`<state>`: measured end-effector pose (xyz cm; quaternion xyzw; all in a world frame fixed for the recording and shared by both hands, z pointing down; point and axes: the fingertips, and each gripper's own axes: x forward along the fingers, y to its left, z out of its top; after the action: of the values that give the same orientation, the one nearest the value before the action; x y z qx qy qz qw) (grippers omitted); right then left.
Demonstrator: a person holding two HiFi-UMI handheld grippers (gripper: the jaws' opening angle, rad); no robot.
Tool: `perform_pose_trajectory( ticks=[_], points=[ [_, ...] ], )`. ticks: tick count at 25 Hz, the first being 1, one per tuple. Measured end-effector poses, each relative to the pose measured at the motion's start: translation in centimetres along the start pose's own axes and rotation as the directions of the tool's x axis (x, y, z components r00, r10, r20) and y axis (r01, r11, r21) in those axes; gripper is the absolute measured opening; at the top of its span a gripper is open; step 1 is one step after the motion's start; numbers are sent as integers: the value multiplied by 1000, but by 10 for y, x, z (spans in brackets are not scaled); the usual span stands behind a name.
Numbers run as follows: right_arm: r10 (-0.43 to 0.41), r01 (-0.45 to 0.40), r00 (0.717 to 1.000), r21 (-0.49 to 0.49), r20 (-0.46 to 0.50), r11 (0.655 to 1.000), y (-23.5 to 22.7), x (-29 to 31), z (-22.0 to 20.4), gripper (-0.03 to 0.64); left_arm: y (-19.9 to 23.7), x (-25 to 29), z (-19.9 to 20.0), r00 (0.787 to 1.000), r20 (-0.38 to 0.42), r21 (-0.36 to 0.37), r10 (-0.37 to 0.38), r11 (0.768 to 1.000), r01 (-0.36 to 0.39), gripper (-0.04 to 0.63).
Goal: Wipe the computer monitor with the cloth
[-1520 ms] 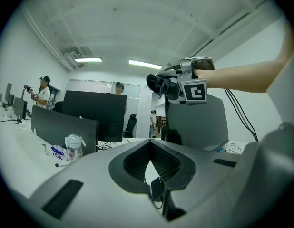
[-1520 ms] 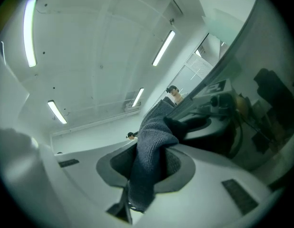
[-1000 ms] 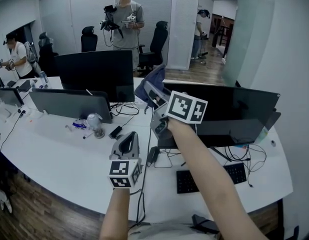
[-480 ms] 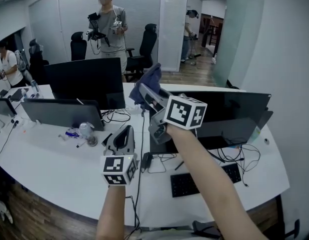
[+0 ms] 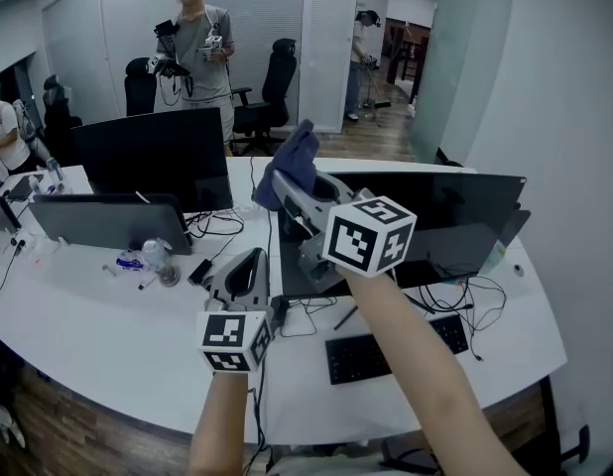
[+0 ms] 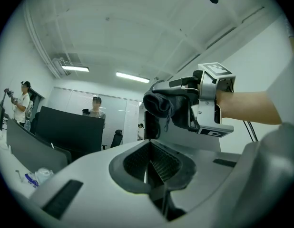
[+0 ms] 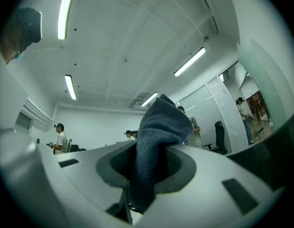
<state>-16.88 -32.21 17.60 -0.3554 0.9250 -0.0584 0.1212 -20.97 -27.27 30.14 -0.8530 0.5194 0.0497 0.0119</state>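
So, my right gripper (image 5: 290, 188) is clenched on the cloth (image 5: 292, 155); the monitor (image 5: 455, 216) sits just right of it and below. My left gripper (image 5: 249, 266) is closed on nothing, low over the bench (image 5: 98, 315). The grasp is done, but wiping looks not yet started.

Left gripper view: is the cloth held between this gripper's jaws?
No, the left gripper has its jaws shut on nothing; the cloth is clamped in the right gripper.
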Motion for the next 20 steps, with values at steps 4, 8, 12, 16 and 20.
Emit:
perform_pose_trajectory(
  ticks=[4, 8, 12, 16, 20],
  points=[
    [-5, 5, 1000, -54, -4, 999, 2, -18, -6, 97, -12, -3, -1, 1000, 9, 3, -14, 1000, 14, 9],
    [-14, 13, 1000, -85, -2, 996, 0, -36, -11, 97, -27, -2, 2, 999, 27, 10, -22, 1000, 22, 9],
    [-23, 21, 1000, -133, -8, 991, -2, -63, -16, 97, -54, 0, 3, 998, 37, 23, -52, 998, 51, 9],
    [-28, 25, 999, -132, -20, 991, -8, -93, -26, 97, -83, 0, -1, 996, 31, 50, -89, 995, 88, 9],
    [-54, 50, 998, -125, -32, 991, -18, -122, -39, 97, -103, -2, -9, 996, 13, 56, -90, 994, 89, 9]
  ],
)
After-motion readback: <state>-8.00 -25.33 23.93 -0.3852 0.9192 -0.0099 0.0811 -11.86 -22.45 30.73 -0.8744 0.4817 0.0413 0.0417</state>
